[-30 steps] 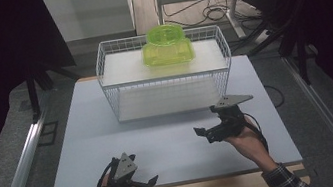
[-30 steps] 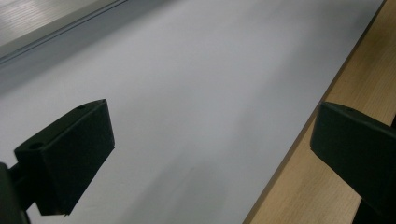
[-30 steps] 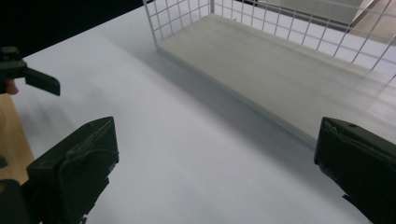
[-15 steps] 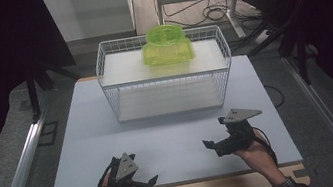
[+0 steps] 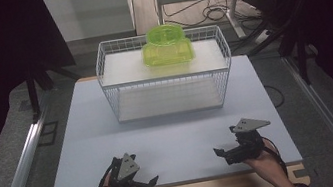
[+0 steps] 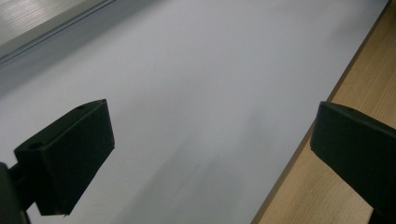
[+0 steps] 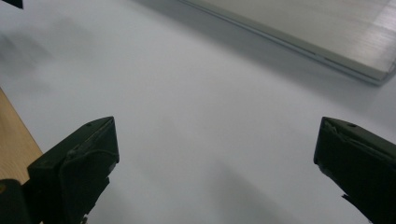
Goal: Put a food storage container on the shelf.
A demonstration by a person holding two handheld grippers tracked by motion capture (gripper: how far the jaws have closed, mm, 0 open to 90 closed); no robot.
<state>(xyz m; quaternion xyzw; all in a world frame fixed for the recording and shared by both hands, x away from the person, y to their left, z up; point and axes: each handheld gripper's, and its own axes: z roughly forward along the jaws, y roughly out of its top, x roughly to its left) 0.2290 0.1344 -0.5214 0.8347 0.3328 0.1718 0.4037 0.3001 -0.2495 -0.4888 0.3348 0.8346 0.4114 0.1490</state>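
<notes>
Holding both tools low over the near edge of the white mat (image 5: 169, 123), we are resting well short of the wire basket (image 5: 165, 81), which serves as our landmark at the far middle of the mat. The left gripper (image 5: 141, 186) is sitting near and to the left of the basket with its jaws spread wide and nothing between them; the right gripper (image 5: 224, 154) is sitting near and to the right of the basket, jaws likewise wide apart and empty. The green plastic container (image 5: 167, 47) is lying on the basket's upper shelf, toward its back rim and roughly centred. We are judging the likely risks for a reach: the basket's wire rim is standing between the jaws and the container, so a low approach could snag a jaw on the wires and shove the basket back. The container looks smooth and light, so an off-centre pinch could let it slip or tip.
</notes>
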